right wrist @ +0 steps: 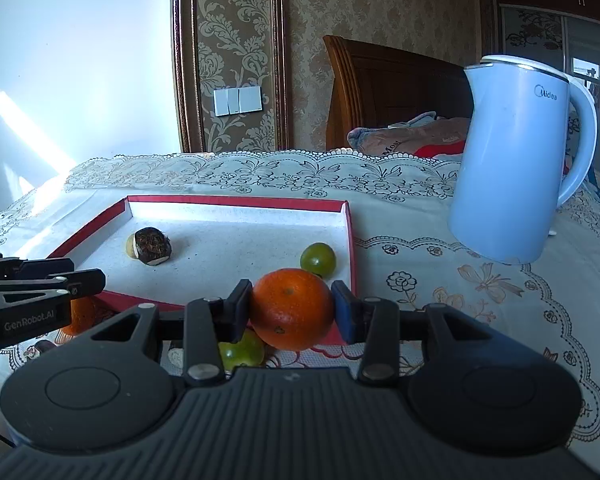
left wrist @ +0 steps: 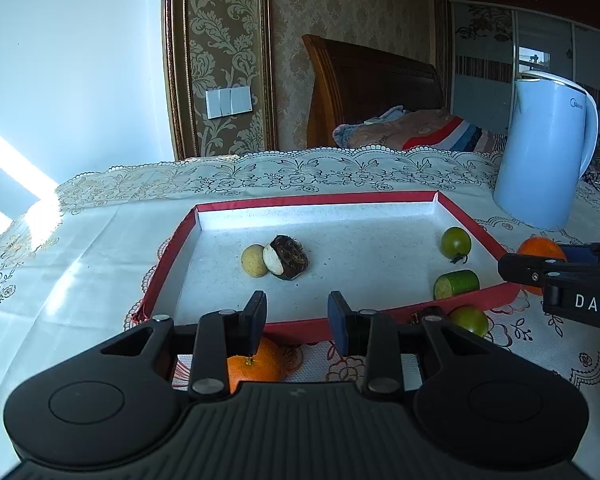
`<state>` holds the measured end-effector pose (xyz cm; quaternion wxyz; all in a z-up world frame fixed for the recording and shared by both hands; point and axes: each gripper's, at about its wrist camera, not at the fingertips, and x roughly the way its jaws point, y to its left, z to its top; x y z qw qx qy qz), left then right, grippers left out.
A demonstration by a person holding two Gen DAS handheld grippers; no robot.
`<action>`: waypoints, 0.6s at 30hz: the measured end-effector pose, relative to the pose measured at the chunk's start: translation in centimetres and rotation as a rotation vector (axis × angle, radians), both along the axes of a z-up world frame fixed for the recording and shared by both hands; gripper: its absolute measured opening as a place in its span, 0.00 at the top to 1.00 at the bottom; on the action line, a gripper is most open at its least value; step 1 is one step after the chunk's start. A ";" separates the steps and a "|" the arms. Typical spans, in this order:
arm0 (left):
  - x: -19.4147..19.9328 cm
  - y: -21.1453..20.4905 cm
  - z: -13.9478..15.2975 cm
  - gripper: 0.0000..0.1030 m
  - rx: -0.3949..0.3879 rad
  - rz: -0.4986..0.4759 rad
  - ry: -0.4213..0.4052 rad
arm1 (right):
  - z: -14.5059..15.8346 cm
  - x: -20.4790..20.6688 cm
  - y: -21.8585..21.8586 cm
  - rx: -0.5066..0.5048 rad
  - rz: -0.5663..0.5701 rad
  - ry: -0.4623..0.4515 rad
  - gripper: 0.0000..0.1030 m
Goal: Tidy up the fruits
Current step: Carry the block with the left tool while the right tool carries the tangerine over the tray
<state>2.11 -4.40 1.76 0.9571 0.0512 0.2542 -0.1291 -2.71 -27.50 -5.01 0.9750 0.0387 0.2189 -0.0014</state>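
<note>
Orange (right wrist: 292, 308) sits clamped in right claw (right wrist: 293, 310); left claw (left wrist: 296, 320) gapes empty.

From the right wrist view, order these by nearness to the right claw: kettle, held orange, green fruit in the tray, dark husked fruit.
1. Orange, between the right claw's pads.
2. Green fruit, just beyond, tray's near right corner.
3. Dark husked fruit, tray's left.
4. Kettle, far right, beyond the tray.

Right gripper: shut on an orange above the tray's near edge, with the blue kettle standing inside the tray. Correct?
Not quite. The right gripper is shut on the orange, but the right wrist view shows the kettle outside the tray, on the tablecloth.
</note>
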 end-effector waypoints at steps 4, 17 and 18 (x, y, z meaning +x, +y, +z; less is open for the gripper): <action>-1.4 2.2 -0.2 0.68 -0.039 -0.006 0.009 | -1.2 0.3 -0.5 0.011 -0.005 0.028 0.61; -4.1 2.6 -2.6 0.37 0.029 -0.046 0.050 | -1.9 0.5 0.0 0.023 0.019 0.062 0.61; -3.9 2.4 -2.9 0.43 0.041 -0.045 0.058 | -1.9 0.5 0.0 0.023 0.021 0.064 0.61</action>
